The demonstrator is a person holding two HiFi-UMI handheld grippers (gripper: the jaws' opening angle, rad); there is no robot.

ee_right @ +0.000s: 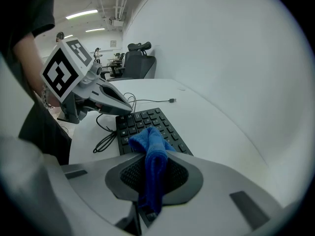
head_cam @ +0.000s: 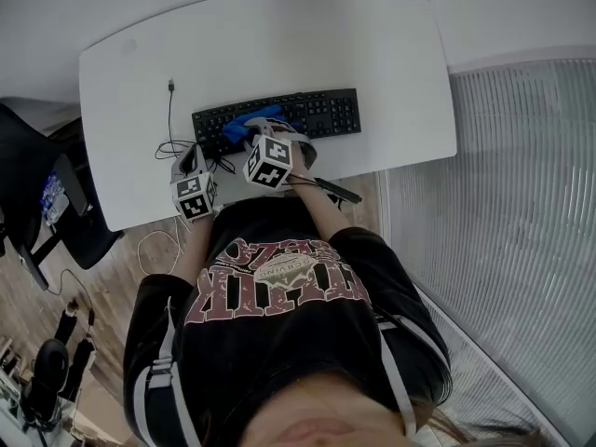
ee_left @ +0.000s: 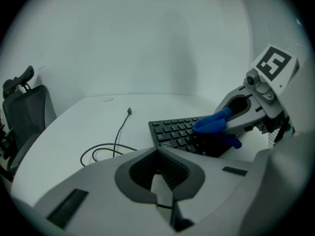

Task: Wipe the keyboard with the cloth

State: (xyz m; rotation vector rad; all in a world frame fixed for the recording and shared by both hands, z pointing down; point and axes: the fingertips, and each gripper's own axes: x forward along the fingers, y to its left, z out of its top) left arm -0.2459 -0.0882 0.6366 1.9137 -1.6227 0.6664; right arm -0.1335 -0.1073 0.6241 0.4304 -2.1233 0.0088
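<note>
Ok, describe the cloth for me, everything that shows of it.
The cloth is bright blue and soft, with a fuzzy nap like microfibre. It is bunched into a thick fold and pinched between the jaws of the right gripper. A rounded wad sticks out in front of the jaws and a short tail hangs below them. It sits over the left part of the black keyboard. Whether it presses on the keys cannot be told.

White desk, cable, office chair

The keyboard lies on the table, cloth over its left end, cable to its left.
</note>
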